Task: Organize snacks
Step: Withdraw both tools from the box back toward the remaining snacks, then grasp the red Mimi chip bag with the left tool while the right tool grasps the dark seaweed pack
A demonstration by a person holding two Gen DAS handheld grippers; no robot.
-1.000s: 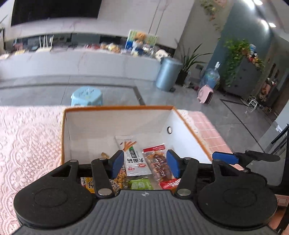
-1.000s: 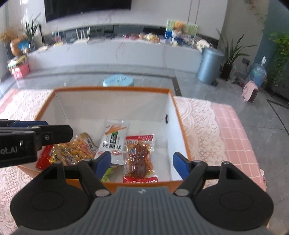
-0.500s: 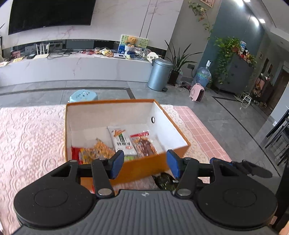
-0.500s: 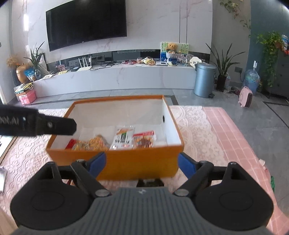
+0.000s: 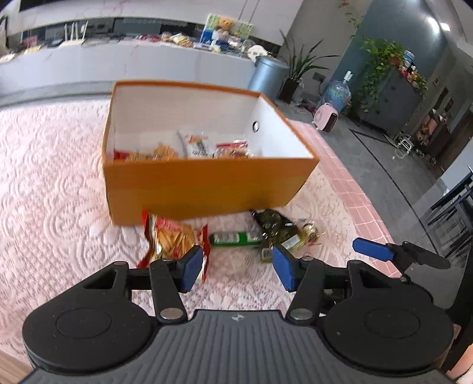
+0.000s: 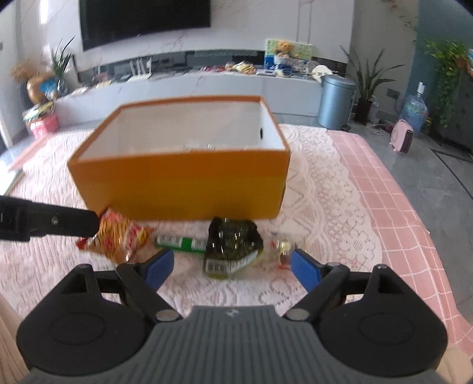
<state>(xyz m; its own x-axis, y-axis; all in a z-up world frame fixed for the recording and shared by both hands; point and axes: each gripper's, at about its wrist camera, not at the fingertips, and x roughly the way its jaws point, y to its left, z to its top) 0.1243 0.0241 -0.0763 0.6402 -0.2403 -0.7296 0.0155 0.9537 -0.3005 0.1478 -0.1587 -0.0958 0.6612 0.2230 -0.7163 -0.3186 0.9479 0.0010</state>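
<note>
Four snacks are seen on the lace tablecloth [image 6: 340, 212] just in front of the orange box [image 6: 189, 189]: a red chip bag [image 5: 171, 239], a green tube [image 5: 236, 238], a dark green packet [image 6: 233, 245] and a small clear wrapper [image 6: 282, 246]. More packets [image 5: 201, 146] lie inside the box. The left gripper [image 5: 238, 270] and right gripper [image 6: 232, 270] are held above the tablecloth, jaws apart, nothing gripped.

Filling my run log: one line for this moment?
left claw: open, empty | right claw: open, empty | dark green packet: outside orange box

Home living room: wall television [image 6: 145, 20]
</note>
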